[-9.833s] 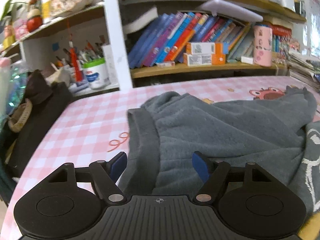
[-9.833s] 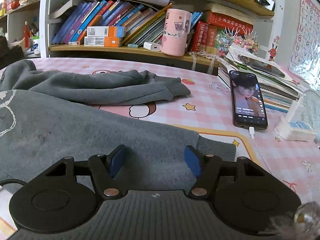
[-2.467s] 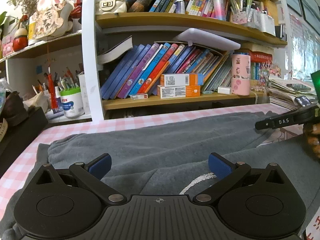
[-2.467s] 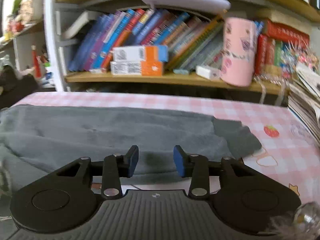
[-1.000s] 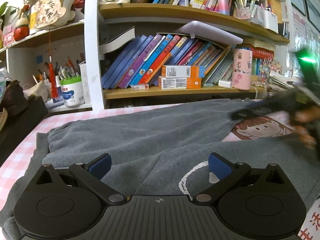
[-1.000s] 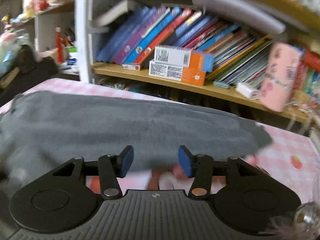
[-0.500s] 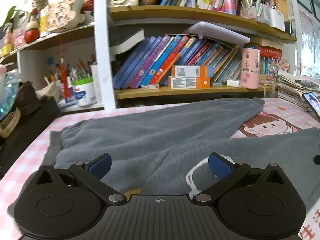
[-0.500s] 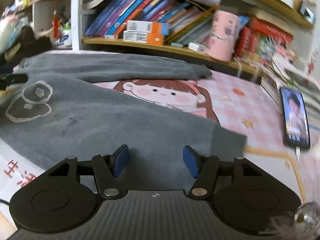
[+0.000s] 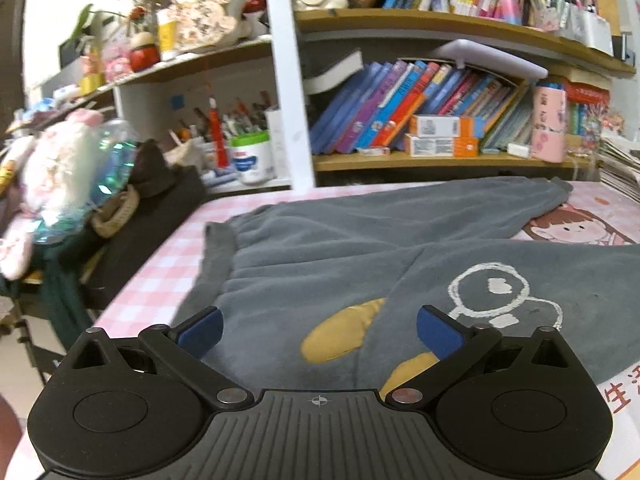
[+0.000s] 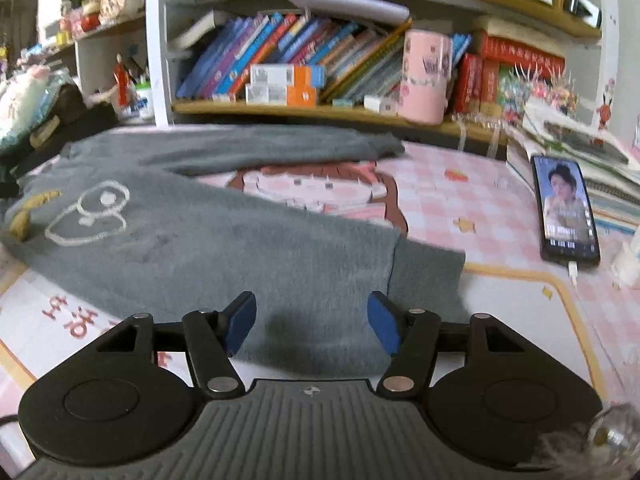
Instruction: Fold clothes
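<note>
Grey fleece trousers [image 9: 360,248] lie spread flat on the pink checked table, legs apart in a V, waistband [image 9: 214,264] at the left. A white line drawing and yellow patches mark the near leg. My left gripper [image 9: 318,330] is open and empty, just above the near leg close to the waist. In the right wrist view the trousers [image 10: 240,248] stretch leftward. My right gripper [image 10: 312,322] is open and empty over the near leg by its cuff [image 10: 426,276].
A bookshelf [image 9: 440,160] with books and a pink cup [image 10: 424,76] runs along the table's far side. A phone [image 10: 566,210] on a cable lies at the right by a paper stack. A dark bag [image 9: 136,216] and plush toys sit off the table's left edge.
The left gripper has drawn back and left toward the waist end. The right gripper has moved down close over the near leg's cuff. The trousers lie as before.
</note>
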